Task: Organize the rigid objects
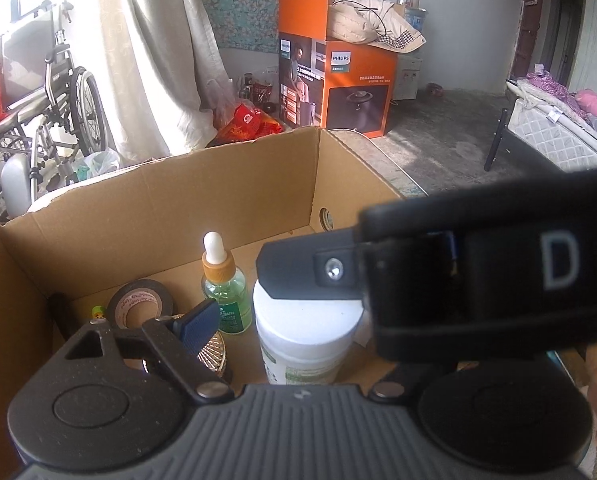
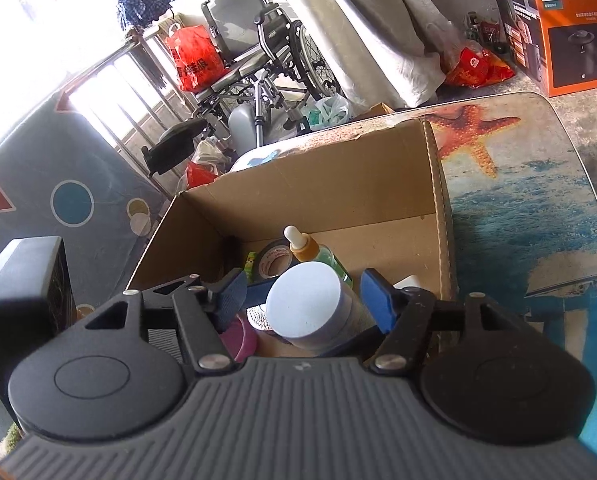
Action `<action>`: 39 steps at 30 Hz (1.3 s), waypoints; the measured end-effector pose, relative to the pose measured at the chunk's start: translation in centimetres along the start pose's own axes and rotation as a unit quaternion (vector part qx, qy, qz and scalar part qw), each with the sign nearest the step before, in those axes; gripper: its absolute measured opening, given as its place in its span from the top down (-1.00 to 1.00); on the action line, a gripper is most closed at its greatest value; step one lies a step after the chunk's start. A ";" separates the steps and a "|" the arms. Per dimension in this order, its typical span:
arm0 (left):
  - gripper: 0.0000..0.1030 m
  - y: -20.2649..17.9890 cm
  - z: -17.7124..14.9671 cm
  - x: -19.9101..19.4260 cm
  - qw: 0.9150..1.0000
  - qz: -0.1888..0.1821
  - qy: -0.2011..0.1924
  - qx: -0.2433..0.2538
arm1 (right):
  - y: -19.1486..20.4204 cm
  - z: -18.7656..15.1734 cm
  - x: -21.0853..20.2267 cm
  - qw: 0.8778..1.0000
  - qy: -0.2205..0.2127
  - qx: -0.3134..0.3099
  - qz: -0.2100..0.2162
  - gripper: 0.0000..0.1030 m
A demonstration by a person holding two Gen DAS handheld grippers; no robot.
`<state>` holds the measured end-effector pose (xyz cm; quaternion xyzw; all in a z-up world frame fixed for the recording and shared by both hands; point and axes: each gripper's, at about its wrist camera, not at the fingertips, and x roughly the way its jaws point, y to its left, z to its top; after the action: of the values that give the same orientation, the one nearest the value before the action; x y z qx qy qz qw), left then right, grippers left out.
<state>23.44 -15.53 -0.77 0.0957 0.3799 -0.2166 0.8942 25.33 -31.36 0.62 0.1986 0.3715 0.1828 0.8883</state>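
**White jar standing in the box between the right tongs' spread fingers**

An orange carton (image 1: 338,84) is sitting on the floor across the room, and the word PHILIPS is showing on its white label; smaller print below it is too fine to read. In the left wrist view, a black bar crossing the right side is carrying large pale letters, of which "D" and part of an "A" are showing. The roll of black tape (image 1: 140,304) has red print on its inner ring, but it is not readable.

A cardboard box (image 2: 338,184) is resting on a table (image 2: 538,208) covered with a starfish and sea print. Inside the box, a white jar (image 2: 310,308) with a green label is standing upright. Just behind it a green dropper bottle (image 1: 224,292) with a white bulb is standing, and the tape roll is lying to its left.

The right tongs (image 2: 304,300) are hanging over the near end of the box with the jar between their blue pads (image 2: 376,300). The fingers are standing apart from the jar's sides, gripping nothing. The left tongs (image 1: 282,320) are standing wide open, also holding nothing; only their left blue pad (image 1: 196,326) is showing, to the left of the jar, while the black bar is hiding the other side.
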 end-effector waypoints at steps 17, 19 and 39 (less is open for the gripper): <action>-1.00 1.2 -1.0 -12.8 0.995 0.006 -0.097 -0.028 | 4.0 -1.8 -9.6 0.993 -0.118 -0.014 0.014 -0.48; -1.00 0.9 -1.3 -13.9 0.995 0.028 -0.095 -0.025 | 4.8 -2.6 -11.0 0.991 -0.130 -0.020 0.007 -0.52; -1.00 4.7 -5.0 -13.4 0.986 0.114 -0.030 -0.116 | 6.7 -10.5 -11.7 0.985 -0.096 -0.040 -0.141 -0.80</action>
<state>14.14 -5.42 5.45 0.0271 0.3625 -0.0703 0.9290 8.77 -28.91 4.03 0.1251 0.3015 0.0511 0.9438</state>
